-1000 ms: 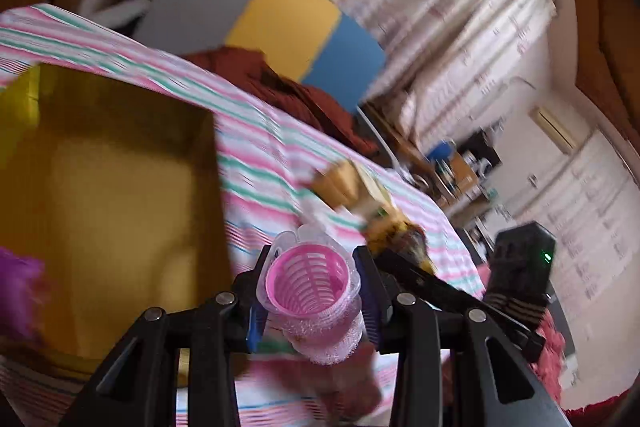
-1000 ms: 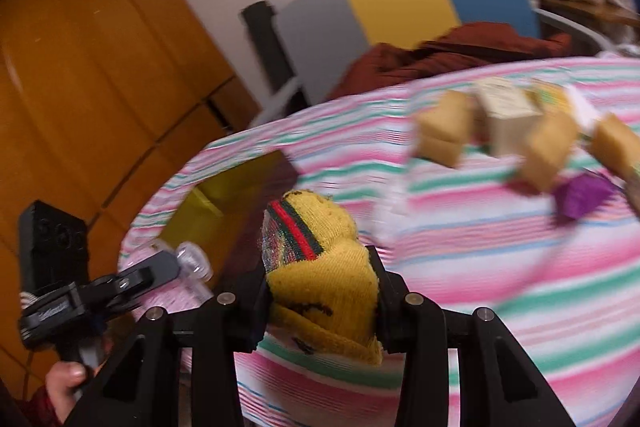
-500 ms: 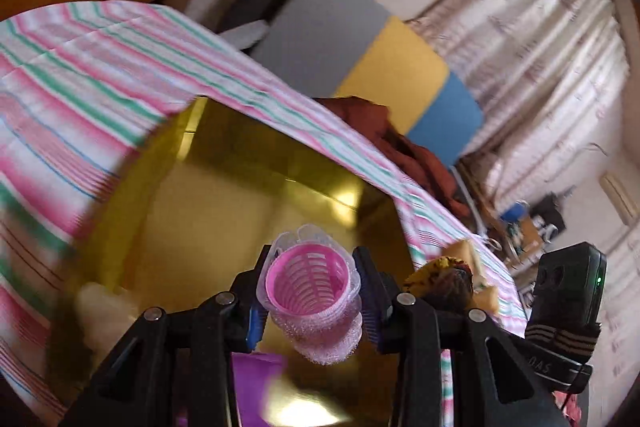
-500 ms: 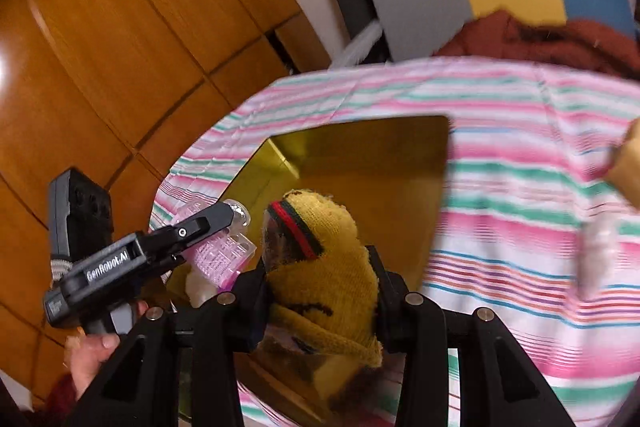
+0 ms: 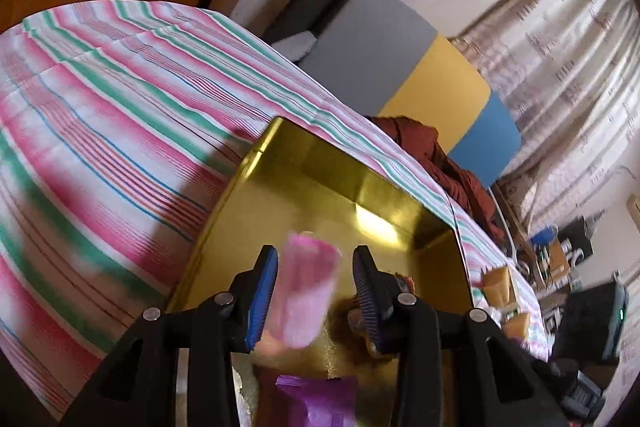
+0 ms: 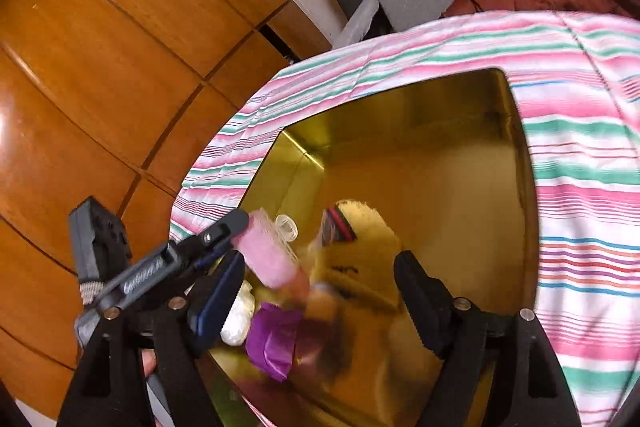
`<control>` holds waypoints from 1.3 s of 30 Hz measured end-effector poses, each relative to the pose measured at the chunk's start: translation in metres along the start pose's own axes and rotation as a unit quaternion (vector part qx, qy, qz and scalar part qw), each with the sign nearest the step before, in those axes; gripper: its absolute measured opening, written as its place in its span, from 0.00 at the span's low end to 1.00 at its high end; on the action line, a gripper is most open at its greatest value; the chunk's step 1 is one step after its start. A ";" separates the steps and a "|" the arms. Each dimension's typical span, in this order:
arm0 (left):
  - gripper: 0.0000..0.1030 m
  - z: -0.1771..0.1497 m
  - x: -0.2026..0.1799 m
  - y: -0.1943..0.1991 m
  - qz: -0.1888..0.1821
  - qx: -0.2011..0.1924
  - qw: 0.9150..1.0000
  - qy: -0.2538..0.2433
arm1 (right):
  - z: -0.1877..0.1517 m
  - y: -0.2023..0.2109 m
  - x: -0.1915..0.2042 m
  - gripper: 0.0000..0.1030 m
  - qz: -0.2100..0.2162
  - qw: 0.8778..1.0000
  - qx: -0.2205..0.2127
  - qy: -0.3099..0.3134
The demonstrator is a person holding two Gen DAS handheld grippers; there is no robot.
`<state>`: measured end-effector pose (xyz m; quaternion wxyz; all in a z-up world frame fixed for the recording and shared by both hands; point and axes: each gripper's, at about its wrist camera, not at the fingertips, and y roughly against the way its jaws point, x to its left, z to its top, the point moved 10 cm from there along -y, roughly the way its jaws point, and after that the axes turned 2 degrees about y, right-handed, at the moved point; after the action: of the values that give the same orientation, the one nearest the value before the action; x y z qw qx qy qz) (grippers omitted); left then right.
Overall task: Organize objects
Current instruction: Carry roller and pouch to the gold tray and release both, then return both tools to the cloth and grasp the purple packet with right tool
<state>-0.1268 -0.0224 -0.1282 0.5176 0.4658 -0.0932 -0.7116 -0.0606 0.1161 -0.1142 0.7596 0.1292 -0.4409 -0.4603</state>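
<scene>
- On the left we see our left gripper (image 5: pixel 314 291) over the gold box (image 5: pixel 320 183). Its fingers (image 5: pixel 262 291) are opening. The pink curler (image 5: pixel 306 291) is between them, blurry, and we see a gap on each side of it.
- From the other camera, the pink curler (image 6: pixel 266 257) sits at the tip of the left gripper (image 6: pixel 236 239), just over the near left corner of the gold box (image 6: pixel 516 131).
- Below it, inside the box, lie a purple wrapper (image 6: pixel 274 343) and a small white lump (image 6: pixel 239 315).
- In the middle is the yellow sock (image 6: pixel 360 255) with its red and dark stripe. It is in the box, between the fingers (image 6: pixel 218 303) of our right gripper (image 6: pixel 316 291).
- Those fingers are opening and stand wide apart. They do not press on the sock.
- The box sits on a bench with a striped cloth (image 6: pixel 580 187), pink, green and white.
</scene>
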 end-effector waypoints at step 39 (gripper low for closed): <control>0.51 -0.125 -0.168 0.014 -0.066 0.056 0.982 -0.167 | -0.009 0.128 -0.095 0.83 -0.088 0.992 -0.093 -0.008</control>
<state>-0.0180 0.1538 -0.0930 0.4198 0.3735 -0.1868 -0.8059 0.0039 0.2610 -0.0948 0.7212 0.0927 -0.3895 -0.5653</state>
